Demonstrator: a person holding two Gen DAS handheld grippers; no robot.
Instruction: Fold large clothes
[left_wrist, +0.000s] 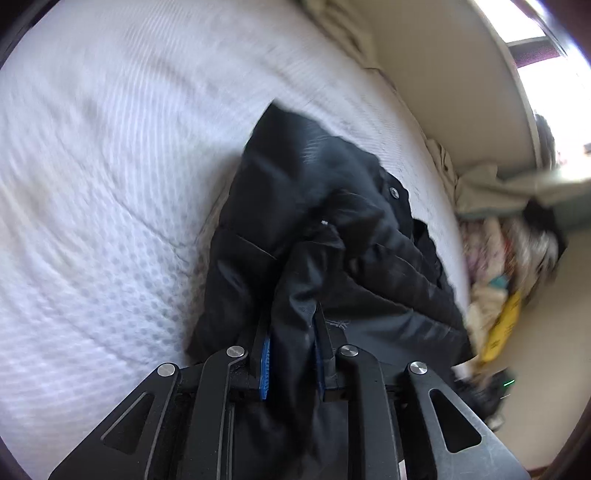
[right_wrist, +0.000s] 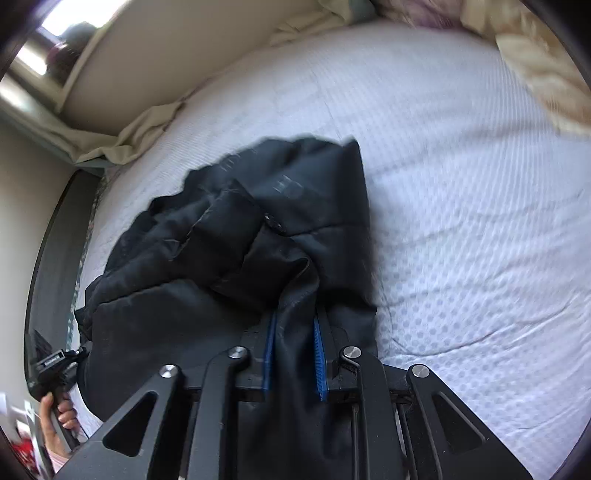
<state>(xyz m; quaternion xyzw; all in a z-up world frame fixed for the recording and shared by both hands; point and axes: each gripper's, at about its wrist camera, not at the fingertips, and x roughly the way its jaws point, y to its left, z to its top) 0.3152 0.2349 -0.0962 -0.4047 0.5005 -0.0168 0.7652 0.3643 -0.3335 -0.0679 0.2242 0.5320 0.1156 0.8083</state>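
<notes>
A black padded jacket (left_wrist: 314, 206) hangs bunched over the white quilted mattress (left_wrist: 110, 184). My left gripper (left_wrist: 291, 332) is shut on a fold of the jacket between its blue pads. In the right wrist view the same jacket (right_wrist: 258, 229) hangs crumpled, with a snap button showing near its middle. My right gripper (right_wrist: 295, 332) is shut on another fold of it above the mattress (right_wrist: 461, 221). The fabric drapes down over both grippers' bases. Both views are motion-blurred.
A beige wall (left_wrist: 443, 74) and rumpled beige sheet (left_wrist: 480, 184) border the bed's far side. A pile of mixed clothes (left_wrist: 509, 251) lies at the bed's end. A cream pillow (right_wrist: 546, 74) sits at upper right. A hand holding the other gripper's handle (right_wrist: 55, 406) shows at lower left.
</notes>
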